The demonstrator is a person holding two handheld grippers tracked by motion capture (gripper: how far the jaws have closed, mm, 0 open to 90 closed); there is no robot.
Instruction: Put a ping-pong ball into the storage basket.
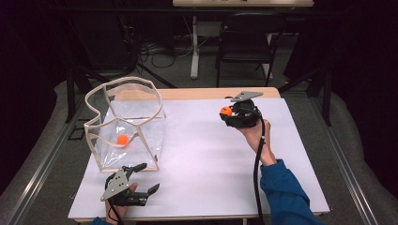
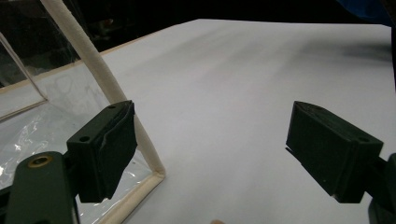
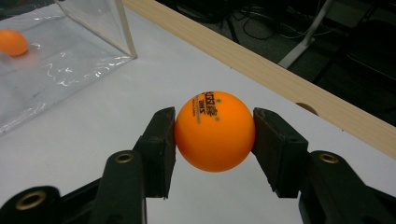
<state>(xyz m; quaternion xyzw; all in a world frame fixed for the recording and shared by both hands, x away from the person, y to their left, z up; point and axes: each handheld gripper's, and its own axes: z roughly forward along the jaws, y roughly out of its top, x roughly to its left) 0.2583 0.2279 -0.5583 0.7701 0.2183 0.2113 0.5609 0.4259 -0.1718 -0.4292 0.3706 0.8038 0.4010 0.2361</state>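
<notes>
the right gripper [image 3: 215, 135] clamps the orange ball [image 3: 215, 132] by its widest middle; it looks light, smooth and slippery. the left gripper [image 2: 210, 149] stands wide beside the clear bag [image 1: 126, 124].

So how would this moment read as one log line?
right tongs: shut on orange ping-pong ball | left tongs: open, beside clear bag | second ball: in bag

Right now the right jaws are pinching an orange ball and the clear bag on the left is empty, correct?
Not quite: the clear bag holds a second orange ball, as the high view shows. The right gripper does pinch an orange ball.
</notes>
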